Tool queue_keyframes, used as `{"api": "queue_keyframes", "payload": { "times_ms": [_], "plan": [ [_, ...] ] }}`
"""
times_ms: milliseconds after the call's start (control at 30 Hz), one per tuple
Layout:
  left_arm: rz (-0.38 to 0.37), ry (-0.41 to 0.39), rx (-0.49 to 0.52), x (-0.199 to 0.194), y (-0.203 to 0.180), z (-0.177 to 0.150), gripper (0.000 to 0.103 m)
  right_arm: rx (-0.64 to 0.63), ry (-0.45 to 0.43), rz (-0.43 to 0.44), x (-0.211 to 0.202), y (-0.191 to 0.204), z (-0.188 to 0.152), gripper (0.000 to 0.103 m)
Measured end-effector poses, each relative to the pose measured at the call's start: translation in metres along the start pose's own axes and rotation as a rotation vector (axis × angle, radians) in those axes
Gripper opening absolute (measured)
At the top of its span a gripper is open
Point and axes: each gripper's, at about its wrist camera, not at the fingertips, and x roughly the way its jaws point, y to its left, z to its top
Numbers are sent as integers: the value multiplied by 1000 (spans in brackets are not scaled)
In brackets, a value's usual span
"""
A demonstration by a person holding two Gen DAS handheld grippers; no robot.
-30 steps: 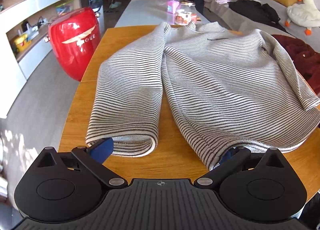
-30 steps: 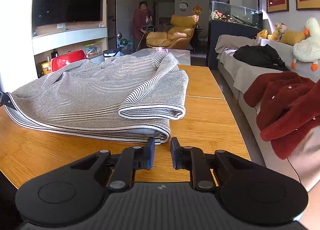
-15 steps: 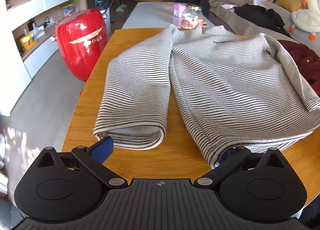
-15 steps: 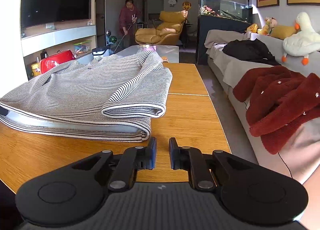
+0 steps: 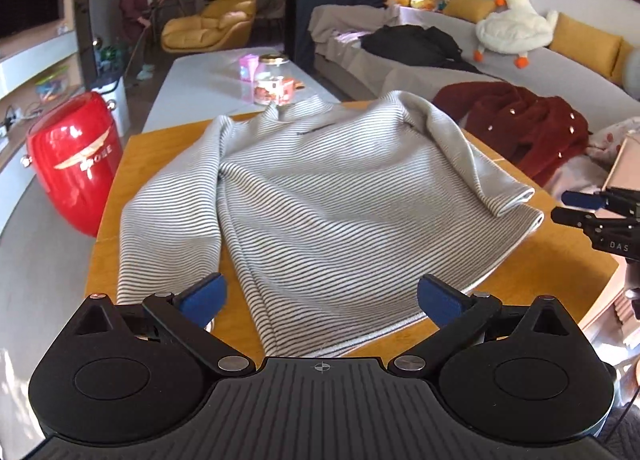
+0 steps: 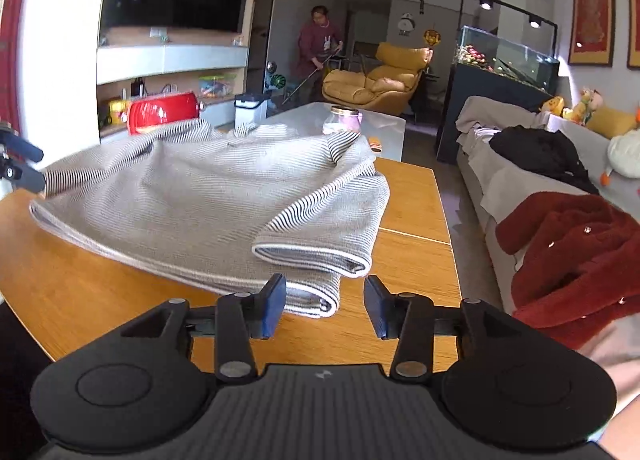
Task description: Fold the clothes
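On the wooden counter point(image 5: 560, 248) lies a grey-and-white striped sweater point(image 5: 340, 211), spread flat with both sleeves folded in over its body. The left tongs point(image 5: 320, 300) hover just above its near hem, blue pads set wide apart and gripping nothing. The right tongs point(image 6: 325, 308) sit low at the sweater's right corner, beside the folded sleeve cuff point(image 6: 316, 256); their jaws are opening, with bare wood and only the cloth's edge between them. Beside the counter, a red coat point(image 6: 580, 252) drapes over a grey sofa point(image 5: 460, 75). A red suitcase point(image 5: 76, 163) stands on the floor.
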Motion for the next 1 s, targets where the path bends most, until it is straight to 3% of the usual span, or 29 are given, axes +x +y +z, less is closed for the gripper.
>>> {"api": "queue_keyframes", "payload": {
  "times_ms": [100,233,367,567,800,1000],
  "plan": [
    [25,38,45,14,-3,-9,103,-70,39,-61,18,7,-6,44],
    [34,72,52,37,3,-15,103,-60,24,-79,37,13,4,45],
    [125,60,7,47,14,-15,103,-85,21,-120,41,21,12,38],
    [186,22,-52,29,32,-14,103,-42,12,-75,27,12,18,36],
    [146,24,-93,20,39,-20,103,-110,28,-63,29,22,15,42],
    [109,32,5,9,24,-27,103,-211,20,-94,15,29,6,42]
  ]
}}
